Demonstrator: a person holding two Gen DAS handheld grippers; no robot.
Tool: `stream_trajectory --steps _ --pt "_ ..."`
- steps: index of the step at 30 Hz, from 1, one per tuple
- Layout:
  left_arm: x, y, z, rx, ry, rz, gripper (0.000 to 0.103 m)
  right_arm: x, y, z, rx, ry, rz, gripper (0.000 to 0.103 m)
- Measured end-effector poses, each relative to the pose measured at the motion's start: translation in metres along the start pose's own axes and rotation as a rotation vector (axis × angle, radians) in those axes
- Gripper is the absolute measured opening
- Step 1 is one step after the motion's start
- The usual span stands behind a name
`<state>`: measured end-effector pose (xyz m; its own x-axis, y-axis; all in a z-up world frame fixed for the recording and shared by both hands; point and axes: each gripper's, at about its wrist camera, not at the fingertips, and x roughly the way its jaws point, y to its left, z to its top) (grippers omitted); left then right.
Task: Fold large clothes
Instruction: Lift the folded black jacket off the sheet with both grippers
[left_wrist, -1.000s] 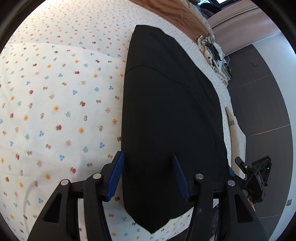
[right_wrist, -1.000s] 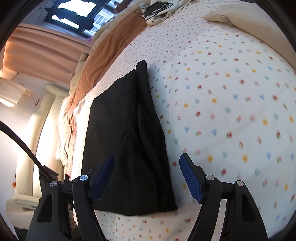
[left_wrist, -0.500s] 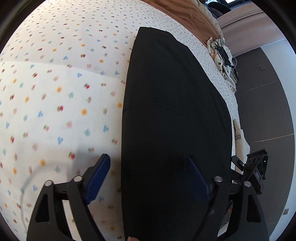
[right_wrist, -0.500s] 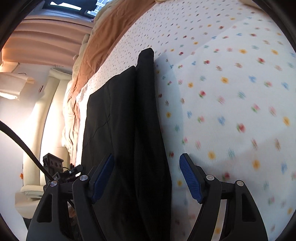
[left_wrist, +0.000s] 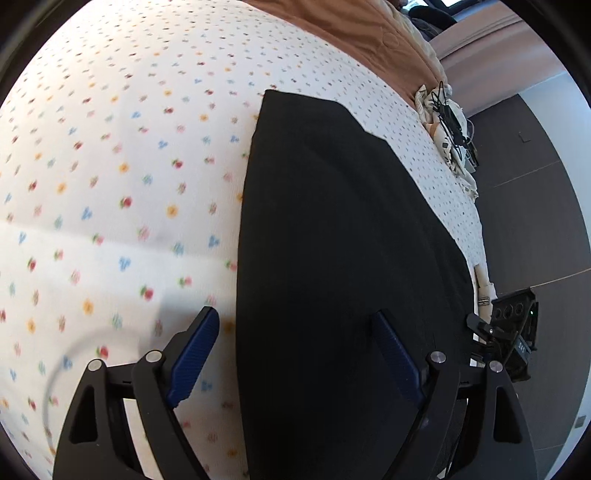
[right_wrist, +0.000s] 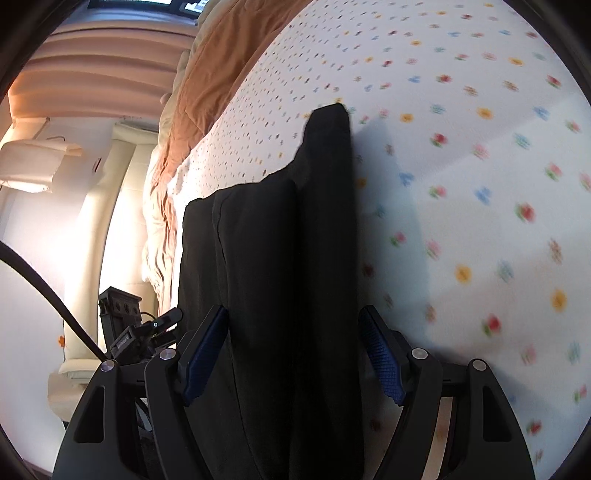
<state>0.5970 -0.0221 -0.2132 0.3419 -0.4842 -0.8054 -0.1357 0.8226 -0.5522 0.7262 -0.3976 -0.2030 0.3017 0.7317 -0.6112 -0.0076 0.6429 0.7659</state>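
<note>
Flowered bedsheet (left_wrist: 122, 177) bears black garment (left_wrist: 332, 240), long axis running away from both cameras.

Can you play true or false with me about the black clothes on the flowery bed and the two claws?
1. The black garment lies on a flowery sheet. True.
2. The left claw is pinched shut on the cloth. False: its jaws stand apart.
3. The right claw is open. True.
4. The blanket at the far end of the bed is green. False: it is brown.
5. The garment is bright red. False: it is black.
</note>
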Motion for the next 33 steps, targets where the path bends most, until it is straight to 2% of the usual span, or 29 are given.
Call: stream_trajectory --steps 2,6,8,11,13,16,18,20,26,33 --pt "0.004 0.001 0.005 -0.008 0.006 -0.006 0.078 0.012 0.004 0.007 -0.014 0.019 0.004 0.071" --pt "0.013 -0.004 0.008 -0.004 0.02 0.003 0.075 0.026 0.009 0.018 -0.035 0.046 -0.004 0.069" --pt "0.015 -0.006 0.008 0.005 0.015 0.027 0.072 0.031 0.012 0.021 -0.044 0.049 -0.04 0.039" --pt "0.011 -0.01 0.005 0.01 0.002 0.054 0.064 0.031 0.019 0.02 -0.074 0.036 -0.058 0.021" --pt "0.008 -0.014 0.004 0.018 -0.01 0.062 0.06 0.027 0.032 0.015 -0.103 0.015 -0.059 0.016" --pt "-0.003 -0.02 -0.001 0.023 -0.038 0.06 0.05 0.015 0.055 0.007 -0.147 -0.032 -0.059 0.014" --pt "-0.011 -0.024 -0.004 0.029 -0.055 0.048 0.039 0.009 0.07 -0.002 -0.179 -0.052 -0.063 0.013" --pt "-0.024 -0.032 -0.009 0.046 -0.082 0.045 0.035 0.002 0.089 -0.01 -0.212 -0.075 -0.065 0.013" --pt "-0.069 -0.05 -0.028 0.071 -0.176 0.026 0.028 -0.022 0.131 -0.042 -0.281 -0.149 -0.079 0.012" --pt "-0.124 -0.069 -0.063 0.11 -0.275 -0.009 0.025 -0.055 0.158 -0.092 -0.331 -0.233 -0.069 0.012"
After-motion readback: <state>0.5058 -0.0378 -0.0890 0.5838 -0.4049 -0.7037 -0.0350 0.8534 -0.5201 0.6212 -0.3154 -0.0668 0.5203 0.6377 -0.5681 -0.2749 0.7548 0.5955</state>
